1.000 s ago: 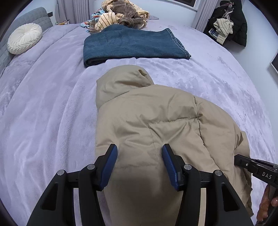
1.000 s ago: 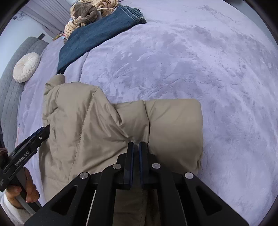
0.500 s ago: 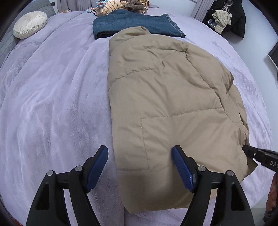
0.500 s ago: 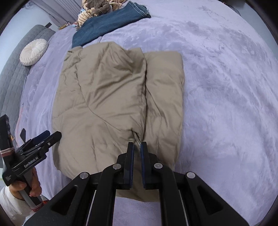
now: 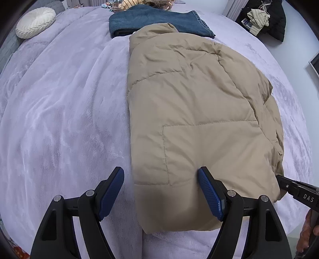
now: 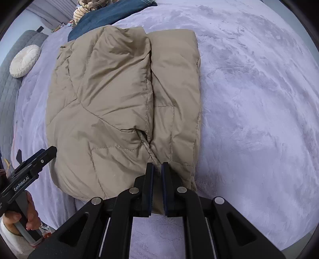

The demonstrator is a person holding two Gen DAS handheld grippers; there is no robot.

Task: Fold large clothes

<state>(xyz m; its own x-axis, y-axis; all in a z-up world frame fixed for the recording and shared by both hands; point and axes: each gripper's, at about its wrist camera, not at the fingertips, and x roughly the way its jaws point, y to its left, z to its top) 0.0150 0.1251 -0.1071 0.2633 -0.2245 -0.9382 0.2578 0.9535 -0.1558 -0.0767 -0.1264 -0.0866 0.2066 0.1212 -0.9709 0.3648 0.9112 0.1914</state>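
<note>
jacket: tan puffer jacket [image 5: 199, 123] lies flat on the bed, already folded in on itself lengthwise — sleeve/side panel laid along its right half in the right wrist view
long axis: runs straight away from both tongs, hem at the near bed edge, collar end at the far end, touching or overlapping the folded jeans [image 5: 159, 22]
left gripper [image 5: 161, 194]: jaws wide apart, just been opening, nothing pinched. They straddle the jacket's near-left hem corner; one blue pad [image 5: 209, 193] is over the fabric, the other over bare blanket. Whether the pad presses the cloth, can't tell
right gripper [image 6: 157, 175]: jaws nearly closed, clamped on a thin bit of the jacket's hem seam at the near edge
key relation: both tongs sit at the hem end, jacket extends forward from them — judged next fold is hem toward collar, along the long axis. Right already has its hold, so the left is the one that needs to close on its corner
risk: puffy fill, slippery shell — likely to spring back or slide out of a thin pinch
surface: lilac plush blanket [image 5: 59, 119] over a wide bed, soft, shows brush marks
room: round cream cushion [image 5: 35, 22] near the grey headboard, pile of striped and brown clothes past the jeans, dark coat [image 5: 273, 18] hanging at the far right wall
person: a hand [image 6: 26, 215] with a white sleeve holds the left tool's handle, bottom left in the right wrist view
</note>
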